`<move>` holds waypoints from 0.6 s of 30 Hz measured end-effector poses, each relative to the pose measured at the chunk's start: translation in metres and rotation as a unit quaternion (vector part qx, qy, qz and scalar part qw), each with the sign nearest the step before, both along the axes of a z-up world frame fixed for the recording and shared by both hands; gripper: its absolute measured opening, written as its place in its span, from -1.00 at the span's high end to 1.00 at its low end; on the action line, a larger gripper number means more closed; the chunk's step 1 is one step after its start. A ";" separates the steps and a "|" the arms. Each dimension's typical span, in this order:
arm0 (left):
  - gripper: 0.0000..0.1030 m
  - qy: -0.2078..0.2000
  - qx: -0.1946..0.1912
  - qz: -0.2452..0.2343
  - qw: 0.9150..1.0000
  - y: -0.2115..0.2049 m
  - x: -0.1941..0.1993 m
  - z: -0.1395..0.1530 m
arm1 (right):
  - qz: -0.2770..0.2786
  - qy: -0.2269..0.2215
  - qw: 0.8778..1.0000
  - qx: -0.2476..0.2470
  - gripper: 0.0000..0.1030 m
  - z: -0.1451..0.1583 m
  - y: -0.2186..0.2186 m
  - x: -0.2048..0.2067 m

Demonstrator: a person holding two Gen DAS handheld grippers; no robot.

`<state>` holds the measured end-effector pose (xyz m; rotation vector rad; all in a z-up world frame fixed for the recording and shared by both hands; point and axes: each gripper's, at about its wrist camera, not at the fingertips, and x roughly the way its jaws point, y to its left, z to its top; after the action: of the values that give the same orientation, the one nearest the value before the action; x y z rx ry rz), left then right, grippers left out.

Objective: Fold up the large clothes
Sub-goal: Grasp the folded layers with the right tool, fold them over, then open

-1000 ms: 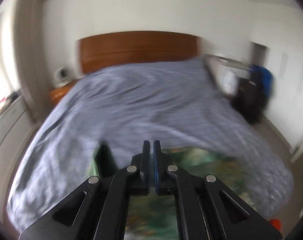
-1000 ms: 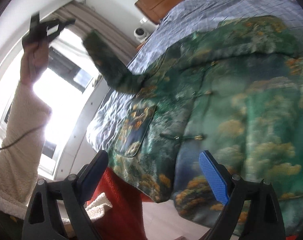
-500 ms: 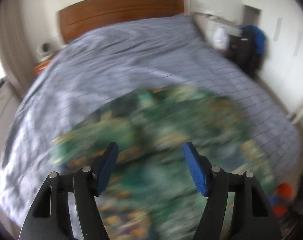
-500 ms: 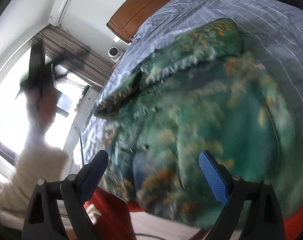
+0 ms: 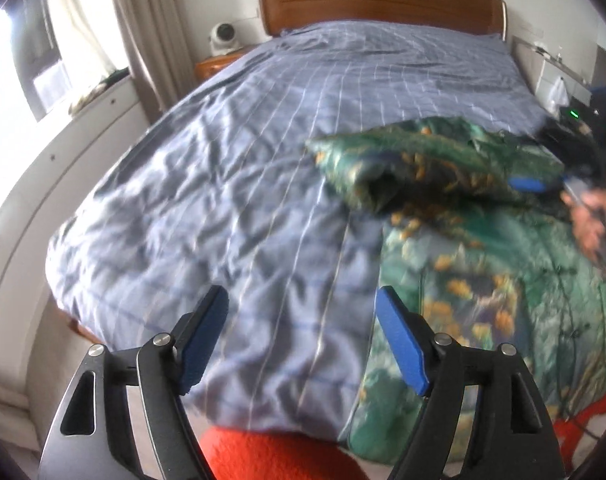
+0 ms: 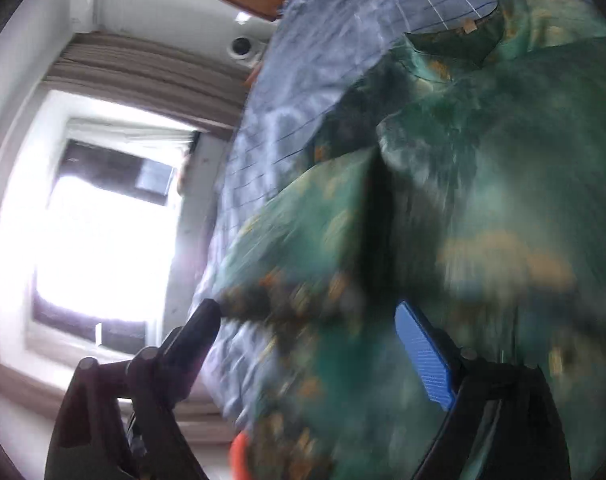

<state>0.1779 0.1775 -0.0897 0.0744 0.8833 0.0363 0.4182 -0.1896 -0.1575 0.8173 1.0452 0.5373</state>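
Observation:
A large green garment with orange and gold print (image 5: 483, 264) lies on the right part of the bed, one sleeve folded across its top (image 5: 415, 160). My left gripper (image 5: 303, 336) is open and empty above the bare blue checked bedcover (image 5: 243, 200), left of the garment. My right gripper (image 6: 315, 344) is open, close over the garment (image 6: 483, 200), with cloth lying between its fingers; the view is blurred. The right gripper's blue pad (image 5: 531, 183) and the hand holding it show at the right edge of the left wrist view.
A wooden headboard (image 5: 383, 4) is at the far end. A bedside table with a small white device (image 5: 223, 36) stands at the far left. A window with curtains (image 6: 103, 220) is on the left. Something red (image 5: 271, 456) lies below the bed's near edge.
My left gripper let go of the sleeve, opened, and swung left over the bare bedcover. The sleeve now lies folded across the garment. My right gripper moved in close over the garment.

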 end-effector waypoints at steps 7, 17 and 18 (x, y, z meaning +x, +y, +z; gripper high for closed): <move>-0.53 0.039 -0.021 -0.010 0.999 -0.012 0.002 -0.037 | 0.024 0.034 0.999 0.009 0.13 -0.036 0.034 0.052; -0.67 0.035 -0.032 -0.054 0.997 -0.070 0.071 -0.033 | 0.042 -0.163 0.986 -0.007 0.84 0.148 0.053 0.031; -0.72 0.030 -0.037 -0.065 0.997 -0.084 0.085 -0.032 | 0.035 -0.184 0.982 -0.007 0.84 0.171 0.050 0.026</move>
<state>0.2631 0.0931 -0.1218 0.0627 0.9366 -0.1200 0.4446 -0.1394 0.0132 0.6382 0.7374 0.7102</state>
